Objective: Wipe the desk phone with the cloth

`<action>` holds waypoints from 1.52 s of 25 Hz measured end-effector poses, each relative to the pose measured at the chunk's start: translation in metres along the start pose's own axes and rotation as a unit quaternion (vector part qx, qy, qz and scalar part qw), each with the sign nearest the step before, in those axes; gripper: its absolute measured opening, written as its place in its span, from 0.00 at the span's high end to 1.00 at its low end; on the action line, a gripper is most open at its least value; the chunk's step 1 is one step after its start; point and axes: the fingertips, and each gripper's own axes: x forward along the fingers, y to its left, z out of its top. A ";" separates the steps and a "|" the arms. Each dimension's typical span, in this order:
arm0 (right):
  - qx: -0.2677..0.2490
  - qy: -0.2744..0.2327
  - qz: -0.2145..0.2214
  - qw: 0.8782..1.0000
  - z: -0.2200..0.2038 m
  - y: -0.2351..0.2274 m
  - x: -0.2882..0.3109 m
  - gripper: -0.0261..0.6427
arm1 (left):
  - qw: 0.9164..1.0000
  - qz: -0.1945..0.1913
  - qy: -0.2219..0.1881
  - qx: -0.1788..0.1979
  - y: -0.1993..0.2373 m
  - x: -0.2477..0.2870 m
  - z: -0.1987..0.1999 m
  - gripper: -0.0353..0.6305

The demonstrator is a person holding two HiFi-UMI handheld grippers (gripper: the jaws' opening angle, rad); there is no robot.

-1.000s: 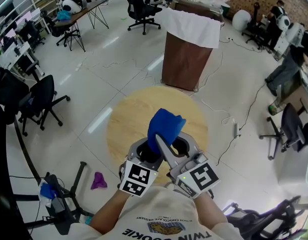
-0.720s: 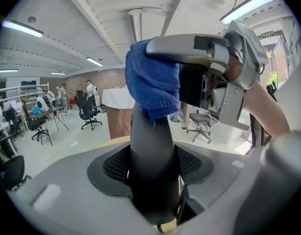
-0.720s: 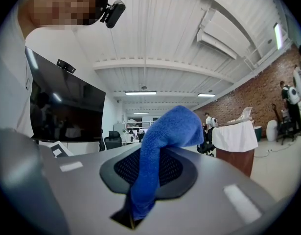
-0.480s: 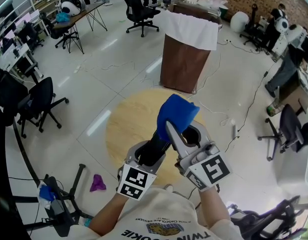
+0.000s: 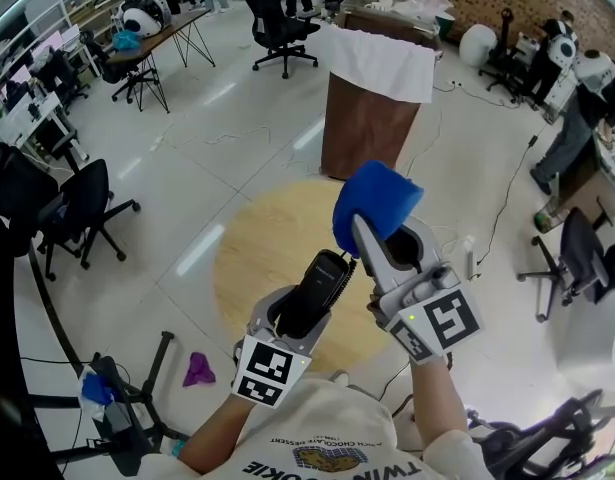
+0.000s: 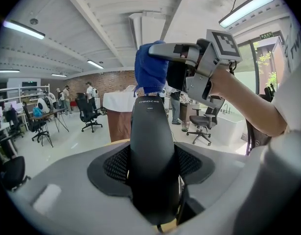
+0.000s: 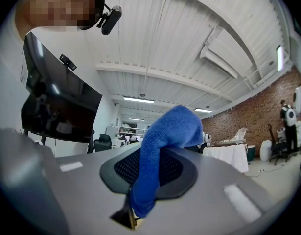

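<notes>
L hand-held gripper [image 5: 303,315] on slim, glossy black handset [image 5: 325,273], blue cloth [image 5: 375,203] by tip

Left tool [image 5: 305,311] holds the phone handset [image 5: 324,274]; right tool [image 5: 371,236] grips the cloth [image 5: 375,202].

The cloth [image 7: 165,146] is blue and soft, with a nubby, terry-like pile. The phone handset [image 6: 151,155] is black plastic, smooth with a dull sheen. The left gripper [image 5: 305,306] and the right gripper [image 5: 379,226] have matt grey plastic shells. Their pads [image 6: 118,163] are black with a fine mesh texture. The round table [image 5: 257,248] is pale wood with a satin finish, and the floor [image 5: 187,168] is glossy light tile.
</notes>
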 end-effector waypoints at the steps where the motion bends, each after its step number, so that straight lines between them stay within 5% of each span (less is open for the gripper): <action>1: -0.002 -0.001 -0.001 1.000 0.001 -0.002 0.000 0.87 | 1.000 -0.001 -0.002 -0.001 0.000 -0.001 0.001 0.56; 19: 0.003 0.017 -0.013 1.000 -0.033 -0.046 -0.003 0.87 | 0.999 -0.014 -0.041 -0.008 -0.008 -0.018 0.028 0.56; 38: 0.057 0.037 0.013 0.998 -0.098 -0.037 -0.015 0.87 | 0.997 -0.011 -0.071 -0.022 -0.001 -0.031 0.052 0.56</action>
